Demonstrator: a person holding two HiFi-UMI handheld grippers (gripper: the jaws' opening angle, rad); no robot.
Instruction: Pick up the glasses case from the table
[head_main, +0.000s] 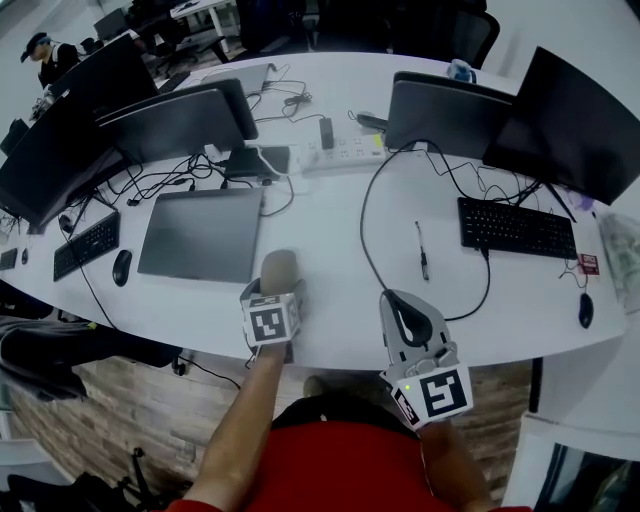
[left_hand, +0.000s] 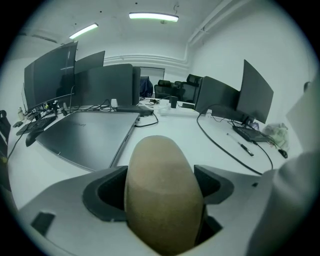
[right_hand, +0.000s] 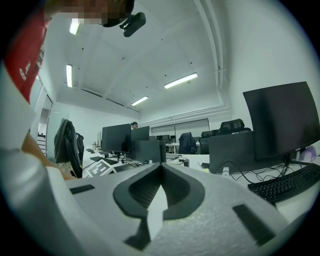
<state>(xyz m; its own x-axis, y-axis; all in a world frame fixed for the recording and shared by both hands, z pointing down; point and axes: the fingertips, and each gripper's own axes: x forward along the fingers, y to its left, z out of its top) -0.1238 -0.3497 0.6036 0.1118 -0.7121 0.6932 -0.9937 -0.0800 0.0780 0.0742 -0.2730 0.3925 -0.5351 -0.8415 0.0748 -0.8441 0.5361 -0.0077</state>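
1. At the left, a closed grey laptop (head_main: 203, 232) lies flat on the white counter (head_main: 330, 215).
2. Just right of the laptop's near corner, the left gripper (head_main: 274, 292) tilts down toward the counter's front edge. Its jaws are spread wide.
3. The glasses case (head_main: 279, 267), tan with rounded ends, lies on the counter near that front edge, between the left gripper's jaws. Its near end fills most of the gap and its far end sticks out past the tips. The dark pads (left_hand: 107, 192) sit close on both sides of the case. Whether they touch it cannot be told.
4. Right of the case, a black cable (head_main: 366, 235) loops across the counter, and a pen (head_main: 423, 250) lies beyond it.
5. The right gripper (head_main: 393, 300) is held over the counter's front edge, near the cable and apart from the case. Its jaws are together, the tips meet, and nothing is between them.
6. Farther right, a black keyboard (head_main: 516, 228) lies on the counter.
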